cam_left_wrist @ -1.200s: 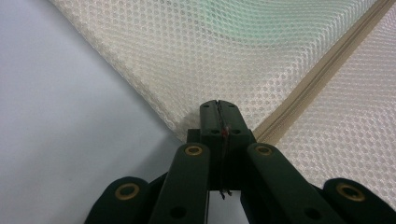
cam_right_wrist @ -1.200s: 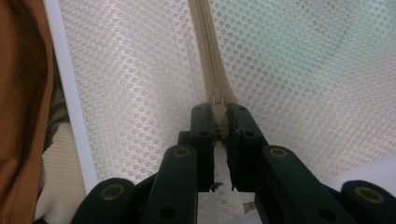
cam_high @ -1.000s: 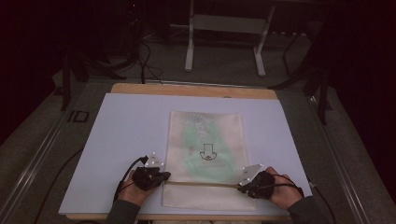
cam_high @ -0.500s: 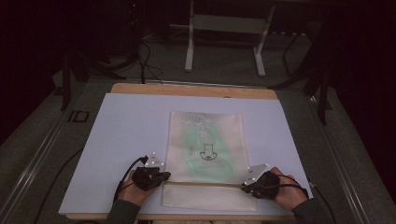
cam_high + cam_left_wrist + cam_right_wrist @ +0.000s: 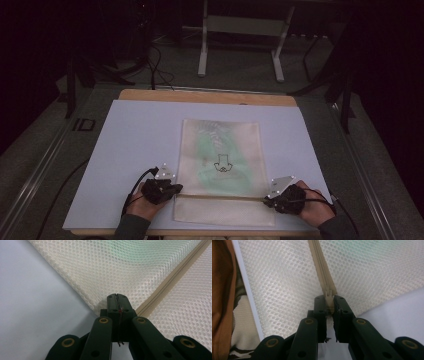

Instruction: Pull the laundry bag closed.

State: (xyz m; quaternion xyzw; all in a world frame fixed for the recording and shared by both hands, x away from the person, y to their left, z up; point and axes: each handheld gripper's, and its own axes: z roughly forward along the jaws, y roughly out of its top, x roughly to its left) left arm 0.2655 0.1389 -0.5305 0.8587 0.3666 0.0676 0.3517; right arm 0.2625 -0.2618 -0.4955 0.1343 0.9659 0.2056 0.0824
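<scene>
Both grippers clamped on mesh bag [image 5: 220, 170]: left gripper [image 5: 172, 189], right gripper [image 5: 268, 201]; white tabletop [image 5: 125, 150], dark room.

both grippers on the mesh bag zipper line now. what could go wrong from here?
1. The right gripper pinches just the small zipper pull; it may slip out when pulled.
2. The left gripper clamps only the mesh bag edge beside the zipper; the thin mesh could stretch or tear.
3. The bag's near end lies by the table edge and could slide off.
</scene>
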